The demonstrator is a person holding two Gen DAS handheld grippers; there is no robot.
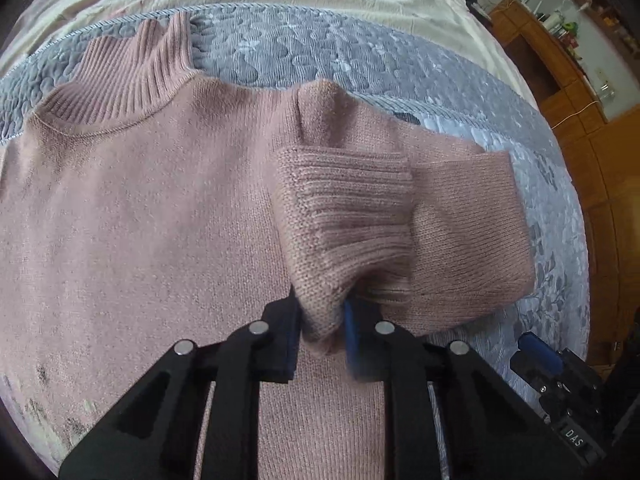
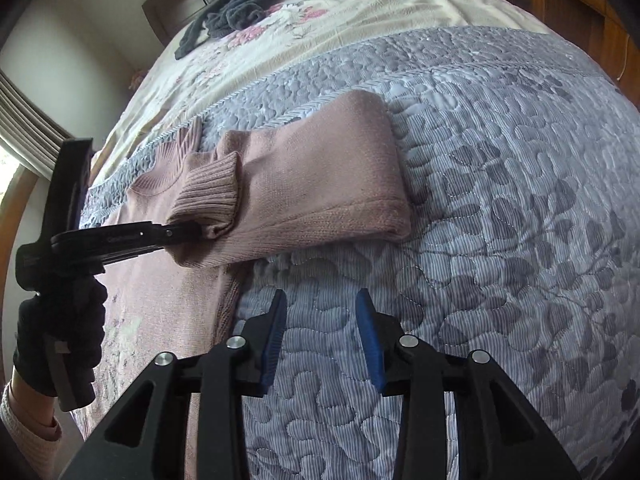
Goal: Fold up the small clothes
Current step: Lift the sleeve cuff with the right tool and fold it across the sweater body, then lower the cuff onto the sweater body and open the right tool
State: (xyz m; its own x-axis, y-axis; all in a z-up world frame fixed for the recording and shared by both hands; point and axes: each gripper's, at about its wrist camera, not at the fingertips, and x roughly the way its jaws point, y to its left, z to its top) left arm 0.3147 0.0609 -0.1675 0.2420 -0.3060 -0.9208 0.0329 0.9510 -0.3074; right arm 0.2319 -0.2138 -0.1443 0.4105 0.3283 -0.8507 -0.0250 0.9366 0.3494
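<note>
- A bed is covered by a grey-blue quilted bedspread [image 2: 500, 208]; a cream floral sheet [image 2: 320, 28] lies beyond it, with dark clothes [image 2: 236, 8] heaped on it.
- Wooden cabinets [image 1: 576, 92] are seen beside the bed.
- A pink knitted sweater [image 1: 132, 200] is spread on the bedspread.
- Its ribbed cuff [image 1: 344, 216] is pinched by the left gripper [image 1: 320, 332], folded over the body.
- The right gripper [image 2: 320, 332] is held apart, empty, above the bedspread.

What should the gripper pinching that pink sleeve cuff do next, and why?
Probably carry the ribbed cuff further across the sweater chest and release it. The left gripper is shut on the cuff with the sleeve already doubled inward; the right gripper is open over the quilt.
</note>
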